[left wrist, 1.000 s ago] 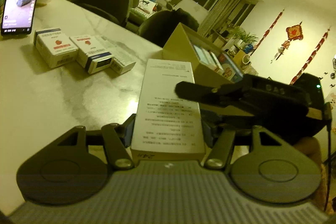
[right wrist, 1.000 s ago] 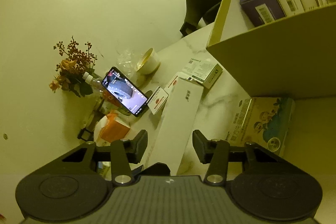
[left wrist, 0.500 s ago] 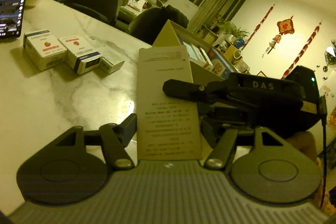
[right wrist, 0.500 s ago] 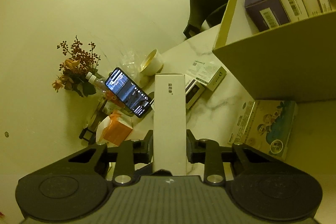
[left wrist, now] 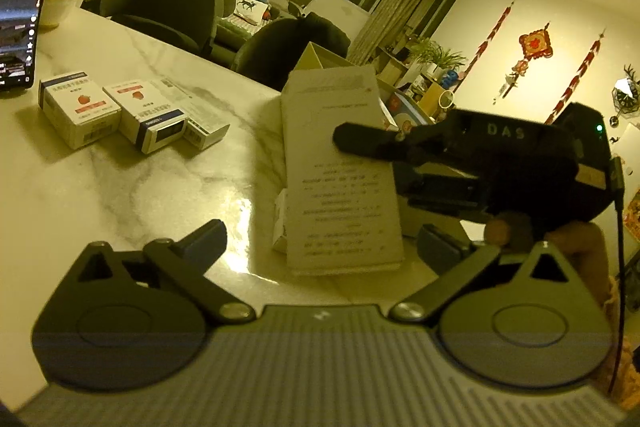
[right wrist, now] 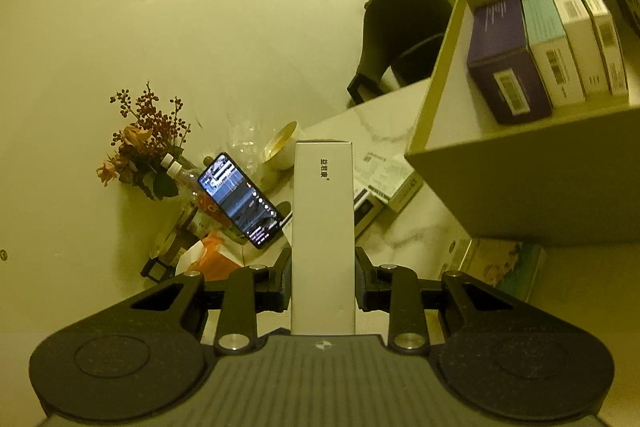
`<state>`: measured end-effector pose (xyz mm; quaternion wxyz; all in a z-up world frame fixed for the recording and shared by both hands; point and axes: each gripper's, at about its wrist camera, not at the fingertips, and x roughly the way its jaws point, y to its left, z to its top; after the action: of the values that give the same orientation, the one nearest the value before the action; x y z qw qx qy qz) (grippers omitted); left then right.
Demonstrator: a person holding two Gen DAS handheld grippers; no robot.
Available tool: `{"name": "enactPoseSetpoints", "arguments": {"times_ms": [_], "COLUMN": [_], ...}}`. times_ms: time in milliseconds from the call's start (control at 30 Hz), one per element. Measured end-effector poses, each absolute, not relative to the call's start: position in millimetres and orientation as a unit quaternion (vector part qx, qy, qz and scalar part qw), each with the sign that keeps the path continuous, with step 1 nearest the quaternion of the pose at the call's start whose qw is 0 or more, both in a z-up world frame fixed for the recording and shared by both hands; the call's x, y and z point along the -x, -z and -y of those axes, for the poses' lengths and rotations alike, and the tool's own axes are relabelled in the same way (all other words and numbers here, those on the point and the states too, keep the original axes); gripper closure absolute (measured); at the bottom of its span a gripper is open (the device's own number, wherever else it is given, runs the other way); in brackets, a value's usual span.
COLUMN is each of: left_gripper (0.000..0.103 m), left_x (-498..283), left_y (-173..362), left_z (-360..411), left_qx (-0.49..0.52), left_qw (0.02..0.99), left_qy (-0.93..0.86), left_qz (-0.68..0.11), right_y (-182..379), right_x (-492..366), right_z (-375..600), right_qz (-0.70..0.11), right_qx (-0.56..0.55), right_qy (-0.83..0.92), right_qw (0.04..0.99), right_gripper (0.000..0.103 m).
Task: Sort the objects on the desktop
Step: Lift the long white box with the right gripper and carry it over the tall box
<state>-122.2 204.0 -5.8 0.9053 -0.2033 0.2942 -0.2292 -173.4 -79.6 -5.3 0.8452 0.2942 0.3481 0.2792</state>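
A tall white box [left wrist: 340,171] with printed text stands upright, held by my right gripper [right wrist: 322,285], which is shut on its sides [right wrist: 323,239]. The right gripper also shows in the left wrist view [left wrist: 460,155], clamped on the box from the right. My left gripper [left wrist: 320,241] is open, its fingers spread wide on either side of the box and apart from it. An open cardboard box [right wrist: 516,183] with several small boxes standing inside is at the upper right of the right wrist view.
Three small medicine boxes [left wrist: 132,111] lie on the marble table [left wrist: 120,187]. A phone [right wrist: 240,199] leans by a bottle and dried flowers [right wrist: 144,143]. A bowl [right wrist: 280,147] stands behind. A colourful flat box [right wrist: 496,263] lies under the cardboard box. Dark chairs [left wrist: 168,3] line the far edge.
My left gripper was shut on the white box and has opened and let go. My right gripper closed on the box and now holds it upright.
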Motion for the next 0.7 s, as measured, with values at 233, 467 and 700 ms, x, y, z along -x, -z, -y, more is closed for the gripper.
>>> {"name": "enactPoseSetpoints", "arguments": {"times_ms": [233,467,700], "left_gripper": [0.000,0.000,0.000], "left_x": [120,123,122], "left_y": [8,2,4], "left_z": [-209,-210,-214], "left_qx": [0.231,0.233,0.241], "left_qw": [0.897,0.901,0.901], "left_qy": [0.226,0.232,0.225], "left_qz": [-0.301,-0.283,-0.282], "right_y": [-10,-24,-41], "right_x": [168,161,153], "right_z": [84,92,105], "right_qz": [-0.331,-0.313,-0.289], "right_qx": [-0.284,-0.281,-0.278], "right_qy": [-0.278,-0.274,-0.263], "right_qw": [0.856,0.865,0.877], "right_gripper": [0.071,0.071,0.071]}}
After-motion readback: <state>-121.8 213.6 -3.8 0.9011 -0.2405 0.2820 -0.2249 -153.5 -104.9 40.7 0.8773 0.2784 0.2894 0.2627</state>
